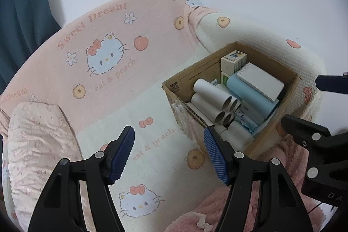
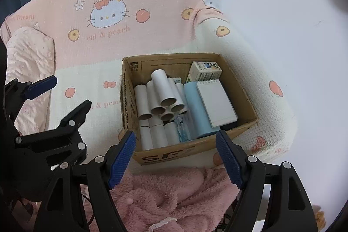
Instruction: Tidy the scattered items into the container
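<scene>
An open cardboard box (image 2: 195, 152) stands on a cat-print blanket; it also shows in the left wrist view (image 1: 289, 97). Inside lie several white cardboard tubes (image 2: 161, 90) (image 1: 211, 92), a light blue roll (image 2: 193, 108) (image 1: 250, 92), a white spiral notepad (image 2: 215, 103) (image 1: 261, 82) and a small printed carton (image 2: 205, 71) (image 1: 233, 60). My left gripper (image 1: 169, 153) is open and empty, above the blanket left of the box. My right gripper (image 2: 176, 158) is open and empty, over the box's near wall. Each gripper shows in the other's view (image 2: 56, 95) (image 1: 304, 101).
The pink and cream blanket (image 1: 121, 71) covers a sofa-like seat against a white wall. A pink quilted cushion (image 1: 37, 140) lies at the left. A fluffy pink fabric (image 2: 174, 190) lies in front of the box. A dark teal curtain (image 1: 24, 3) hangs at far left.
</scene>
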A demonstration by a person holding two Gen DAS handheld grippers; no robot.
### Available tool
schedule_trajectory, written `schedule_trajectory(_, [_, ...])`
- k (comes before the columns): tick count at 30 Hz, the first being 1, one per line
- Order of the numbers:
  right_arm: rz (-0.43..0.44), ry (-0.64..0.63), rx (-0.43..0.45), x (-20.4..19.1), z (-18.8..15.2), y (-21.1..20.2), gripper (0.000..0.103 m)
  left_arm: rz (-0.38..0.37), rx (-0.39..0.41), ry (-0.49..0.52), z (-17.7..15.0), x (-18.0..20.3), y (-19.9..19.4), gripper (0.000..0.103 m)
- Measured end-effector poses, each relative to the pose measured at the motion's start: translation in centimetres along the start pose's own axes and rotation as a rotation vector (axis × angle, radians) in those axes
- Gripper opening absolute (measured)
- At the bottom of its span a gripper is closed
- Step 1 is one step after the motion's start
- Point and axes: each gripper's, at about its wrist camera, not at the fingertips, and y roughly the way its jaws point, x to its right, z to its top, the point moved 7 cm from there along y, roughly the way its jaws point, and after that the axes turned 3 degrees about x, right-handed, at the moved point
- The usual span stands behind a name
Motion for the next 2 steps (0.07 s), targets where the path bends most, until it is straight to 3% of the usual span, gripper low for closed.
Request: schedule_trajectory(2, [-0.004,-0.001,0.0,0.04,0.01,-0.05,0.075,0.0,0.002,0.006,0.03,0.26,-0.08,0.07])
